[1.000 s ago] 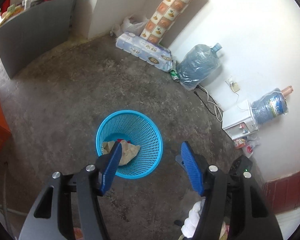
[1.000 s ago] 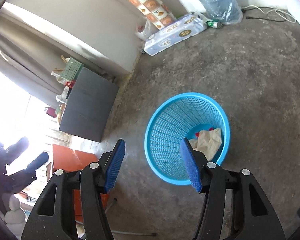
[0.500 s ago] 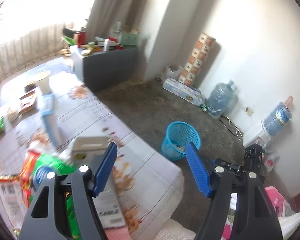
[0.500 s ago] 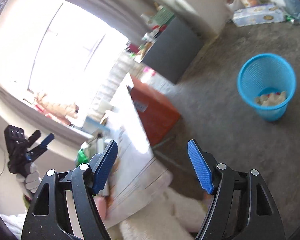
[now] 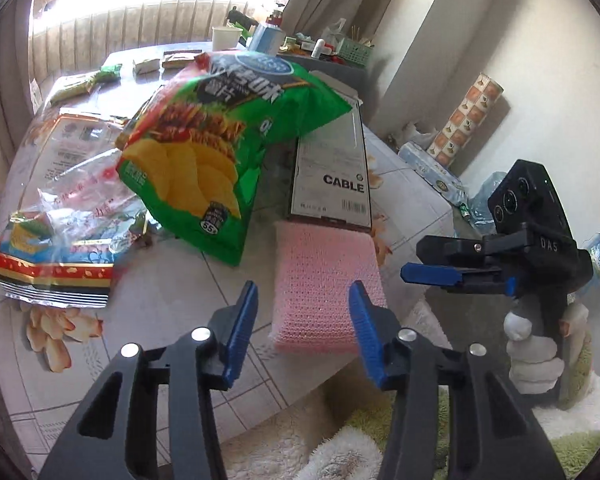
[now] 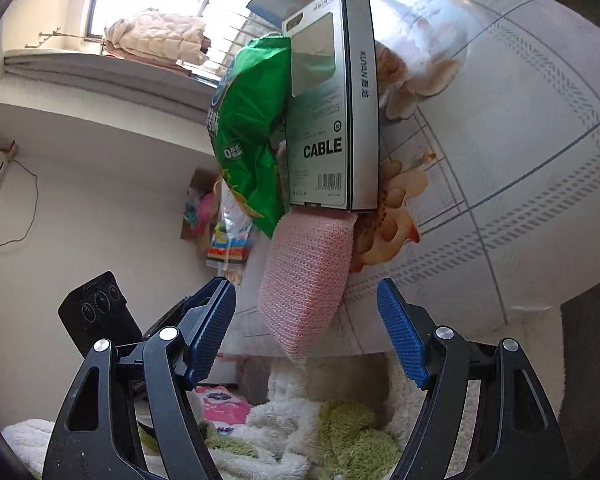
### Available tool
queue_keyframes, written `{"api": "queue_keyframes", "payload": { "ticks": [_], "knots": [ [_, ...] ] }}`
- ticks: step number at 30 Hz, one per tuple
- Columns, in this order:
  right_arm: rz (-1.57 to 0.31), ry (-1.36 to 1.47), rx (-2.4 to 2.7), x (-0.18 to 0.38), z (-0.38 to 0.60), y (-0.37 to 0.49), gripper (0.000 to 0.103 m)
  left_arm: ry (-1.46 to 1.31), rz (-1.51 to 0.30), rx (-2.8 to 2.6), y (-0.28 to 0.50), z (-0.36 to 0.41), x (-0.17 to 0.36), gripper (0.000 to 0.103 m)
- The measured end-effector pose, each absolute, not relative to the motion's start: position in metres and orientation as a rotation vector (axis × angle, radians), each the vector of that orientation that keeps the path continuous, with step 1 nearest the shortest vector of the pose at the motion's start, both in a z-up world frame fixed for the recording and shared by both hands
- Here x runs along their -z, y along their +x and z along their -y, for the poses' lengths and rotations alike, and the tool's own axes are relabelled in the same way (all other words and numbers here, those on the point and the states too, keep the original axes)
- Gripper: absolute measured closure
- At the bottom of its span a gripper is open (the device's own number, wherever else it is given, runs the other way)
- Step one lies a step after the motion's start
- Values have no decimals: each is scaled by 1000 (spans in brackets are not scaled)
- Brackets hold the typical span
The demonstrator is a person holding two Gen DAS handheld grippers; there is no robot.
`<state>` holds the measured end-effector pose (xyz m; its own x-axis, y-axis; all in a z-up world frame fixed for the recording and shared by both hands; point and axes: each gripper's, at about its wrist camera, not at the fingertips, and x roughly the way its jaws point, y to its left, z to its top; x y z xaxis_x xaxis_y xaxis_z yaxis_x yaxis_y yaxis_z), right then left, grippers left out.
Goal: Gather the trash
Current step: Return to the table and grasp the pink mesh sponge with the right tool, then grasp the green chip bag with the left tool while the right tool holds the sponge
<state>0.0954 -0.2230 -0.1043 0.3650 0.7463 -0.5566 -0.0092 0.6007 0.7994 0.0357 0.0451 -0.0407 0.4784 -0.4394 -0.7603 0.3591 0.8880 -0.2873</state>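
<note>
On the flowered tablecloth (image 5: 172,364) lie a green chip bag (image 5: 220,128), a crumpled clear and foil wrapper (image 5: 60,216), a grey box marked CABLE (image 5: 332,168) and a pink mesh pad (image 5: 324,280) at the table's near edge. My left gripper (image 5: 302,332) hovers over the pad's near end, jaws closing, pads not pressing it. In the right wrist view, rolled sideways, the pink pad (image 6: 304,280) lies just beyond my right gripper (image 6: 308,332). Its jaws stand wide, closing slightly, with nothing gripped. The CABLE box (image 6: 332,120) and chip bag (image 6: 248,128) lie behind the pad.
A gloved hand (image 5: 532,356) holds the right gripper to the right of the pad. Small packets (image 5: 88,80), a paper cup (image 5: 226,38) and a blue box (image 5: 266,38) sit at the table's far end. A fluffy white and green rug (image 6: 320,432) lies below the edge.
Both views have swung from the blue basket on the floor to the tabletop with its wrappers. The left jaws have narrowed since half a second ago. The basket is out of view.
</note>
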Motion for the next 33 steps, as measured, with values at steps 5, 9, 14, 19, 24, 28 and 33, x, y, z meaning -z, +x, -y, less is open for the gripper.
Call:
{"api": "queue_keyframes", "payload": {
  "ticks": [5, 9, 14, 19, 24, 28, 33],
  "knots": [
    [-1176, 808, -539, 115, 199, 96, 42, -100, -971, 538, 45, -42, 57, 78],
    [-1189, 786, -506, 111, 192, 99, 54, -121, -980, 581, 48, -46, 64, 79],
    [-1216, 758, -460, 111, 179, 104, 74, -167, -985, 604, 52, -55, 64, 79],
    [-1228, 723, -448, 107, 185, 101, 76, -191, -958, 595, 53, -62, 53, 79],
    [-1251, 726, -438, 107, 193, 93, 76, -145, -870, 513, 67, -62, 31, 61],
    [-1234, 722, -413, 100, 205, 82, 76, 42, -750, 366, 81, -41, 17, 36],
    [-1190, 744, -355, 94, 229, 68, 76, 344, -652, 236, 99, -9, 28, 28]
  ]
}}
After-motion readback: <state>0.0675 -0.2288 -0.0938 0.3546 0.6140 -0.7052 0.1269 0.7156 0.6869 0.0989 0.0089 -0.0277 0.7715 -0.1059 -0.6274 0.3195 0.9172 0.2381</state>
